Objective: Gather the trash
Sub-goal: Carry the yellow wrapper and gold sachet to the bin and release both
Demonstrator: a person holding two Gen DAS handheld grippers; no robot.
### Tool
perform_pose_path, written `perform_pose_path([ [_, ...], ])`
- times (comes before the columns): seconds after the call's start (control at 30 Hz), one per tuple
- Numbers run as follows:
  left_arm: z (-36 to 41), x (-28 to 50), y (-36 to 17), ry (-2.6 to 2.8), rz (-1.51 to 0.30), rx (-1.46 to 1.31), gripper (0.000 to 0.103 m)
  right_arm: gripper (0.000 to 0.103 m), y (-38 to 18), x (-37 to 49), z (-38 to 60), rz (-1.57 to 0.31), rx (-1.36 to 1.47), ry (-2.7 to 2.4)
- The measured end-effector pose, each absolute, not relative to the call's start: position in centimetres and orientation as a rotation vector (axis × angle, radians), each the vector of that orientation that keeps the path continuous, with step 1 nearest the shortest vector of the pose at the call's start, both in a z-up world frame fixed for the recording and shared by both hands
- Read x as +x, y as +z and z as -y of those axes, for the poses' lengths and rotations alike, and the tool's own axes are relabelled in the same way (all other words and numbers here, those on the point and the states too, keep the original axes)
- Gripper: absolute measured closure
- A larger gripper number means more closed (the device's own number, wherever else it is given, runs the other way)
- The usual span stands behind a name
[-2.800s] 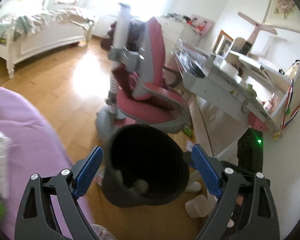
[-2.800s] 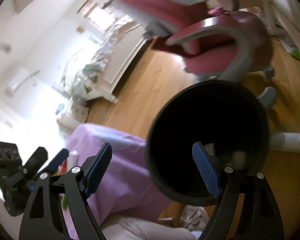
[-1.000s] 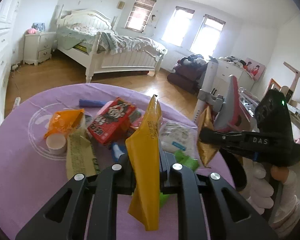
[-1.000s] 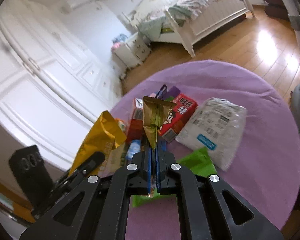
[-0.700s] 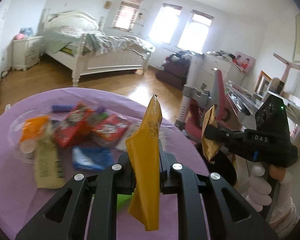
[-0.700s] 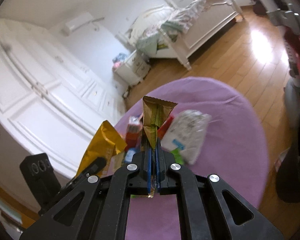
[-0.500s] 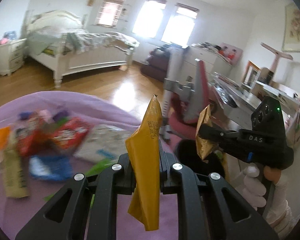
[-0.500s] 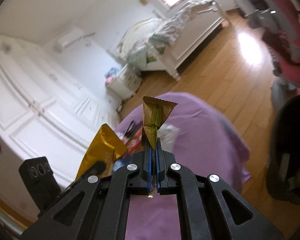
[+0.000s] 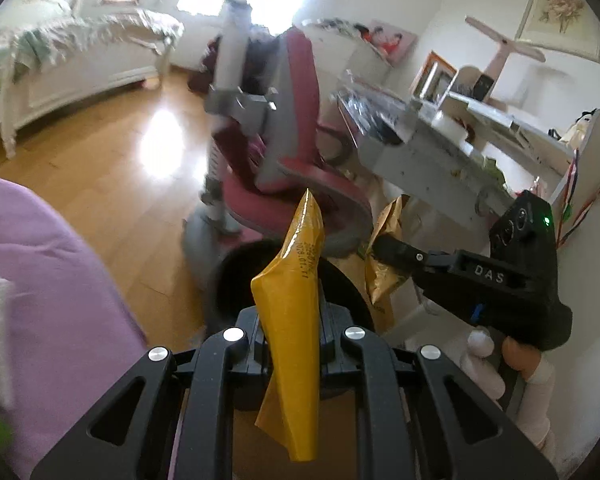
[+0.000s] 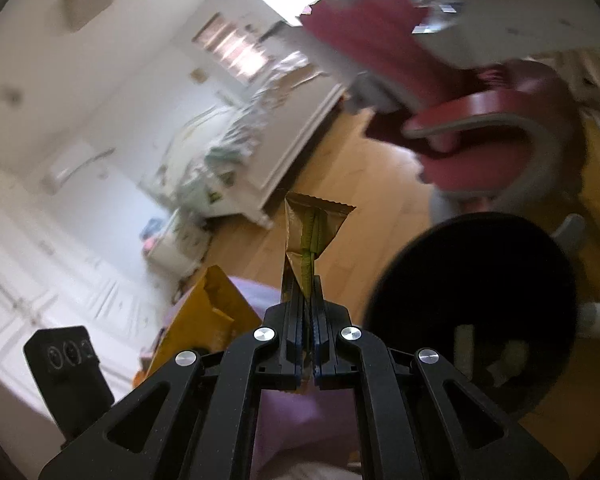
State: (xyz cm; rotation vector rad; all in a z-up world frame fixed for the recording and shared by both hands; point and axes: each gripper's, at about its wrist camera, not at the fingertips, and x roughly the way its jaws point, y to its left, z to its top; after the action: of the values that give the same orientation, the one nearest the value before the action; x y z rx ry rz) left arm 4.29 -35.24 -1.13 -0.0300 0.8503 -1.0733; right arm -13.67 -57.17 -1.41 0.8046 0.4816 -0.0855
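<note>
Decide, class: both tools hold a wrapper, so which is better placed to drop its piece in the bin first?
Probably left. In its own view the left tool, shut on the yellow wrapper, sits directly over the black bin. The right tool, with its gold wrapper, has the bin off to its side.

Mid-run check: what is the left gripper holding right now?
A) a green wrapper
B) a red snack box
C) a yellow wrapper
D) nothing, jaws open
C: the left gripper has its jaws shut on a yellow wrapper, with the black bin just behind it.

both wrappers [image 9: 296,300] swung from table to bin [image 10: 472,312]
</note>
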Motion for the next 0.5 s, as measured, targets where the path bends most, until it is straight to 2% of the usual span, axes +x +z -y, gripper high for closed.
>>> perform_pose_path([
  [0.23,40.3,4.9,-5.1,-1.103,-0.978,0.045,0.086,0.098,-4.8,-14.2,59.9,-0.522,0.854,-0.159],
  [0.5,43.5,4.4,-7.8,-1.109,-1.042,0.103,0.086,0.098,-7.1,-13.5,60.2,-0.559,0.879,-0.19],
])
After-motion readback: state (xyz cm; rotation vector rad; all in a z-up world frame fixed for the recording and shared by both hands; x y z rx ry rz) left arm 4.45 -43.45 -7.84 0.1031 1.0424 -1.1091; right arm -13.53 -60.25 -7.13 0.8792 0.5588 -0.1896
